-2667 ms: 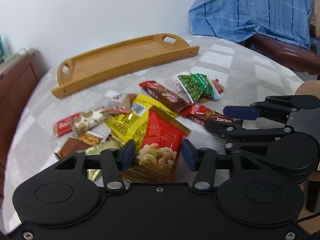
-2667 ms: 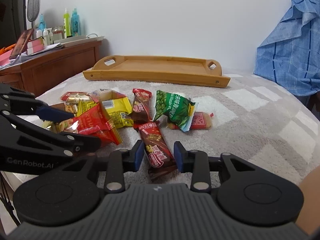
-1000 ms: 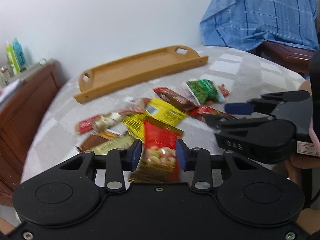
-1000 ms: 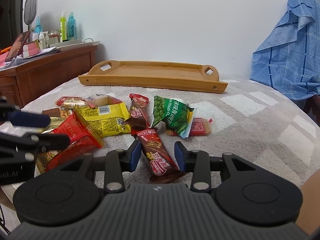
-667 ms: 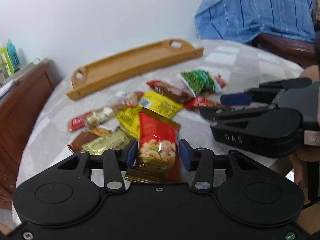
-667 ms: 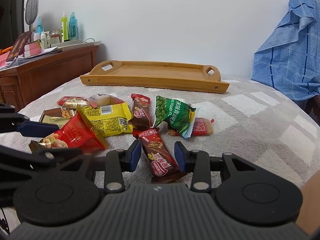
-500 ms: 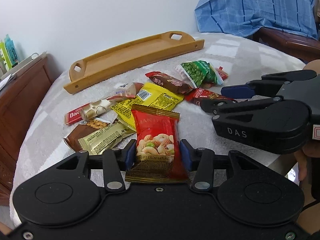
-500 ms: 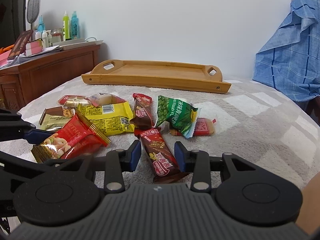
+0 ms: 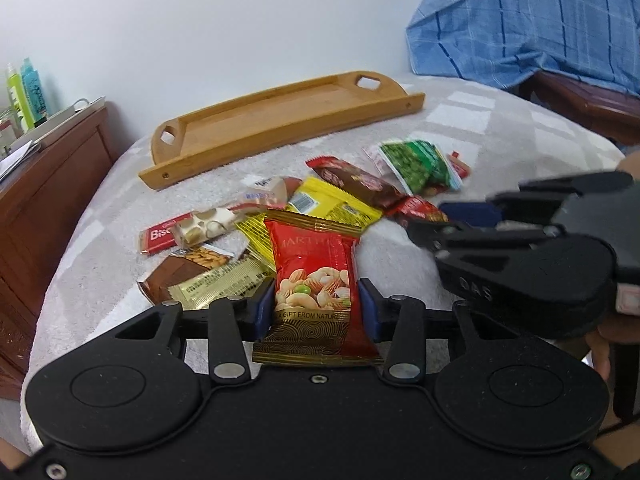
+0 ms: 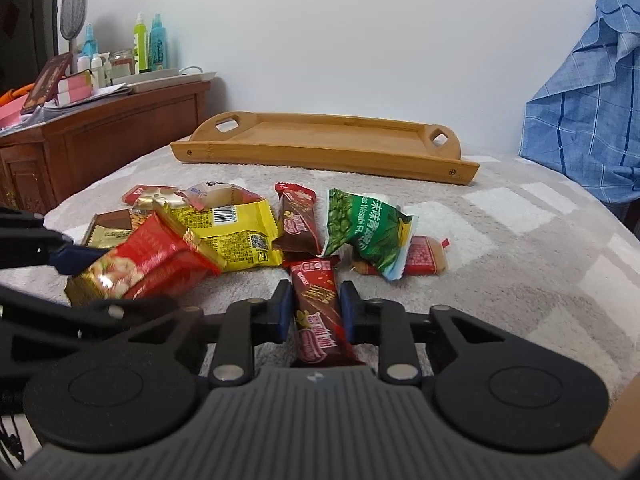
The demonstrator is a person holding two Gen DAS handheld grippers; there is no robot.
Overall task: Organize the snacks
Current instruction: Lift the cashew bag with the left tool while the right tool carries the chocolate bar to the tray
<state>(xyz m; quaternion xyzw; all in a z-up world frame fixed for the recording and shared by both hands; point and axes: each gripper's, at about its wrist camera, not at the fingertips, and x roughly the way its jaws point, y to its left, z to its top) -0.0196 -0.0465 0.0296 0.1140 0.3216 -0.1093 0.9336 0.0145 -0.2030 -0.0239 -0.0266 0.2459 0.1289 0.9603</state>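
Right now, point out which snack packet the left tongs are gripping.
The red mixed-nuts packet, pinched between the left tongs; the other packets lie loose, apart from the bar in the right tongs.

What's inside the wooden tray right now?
Nothing shows inside the wooden tray: its floor looks bare in both views. The near wall hides a strip of floor behind it, so something flat there could go unseen.

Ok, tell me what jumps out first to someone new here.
A bright pile of snack packets on the grey blanket, with the red nut packet gripped by the left gripper. The right gripper grips a red-brown bar. Behind the pile sits an empty wooden tray.
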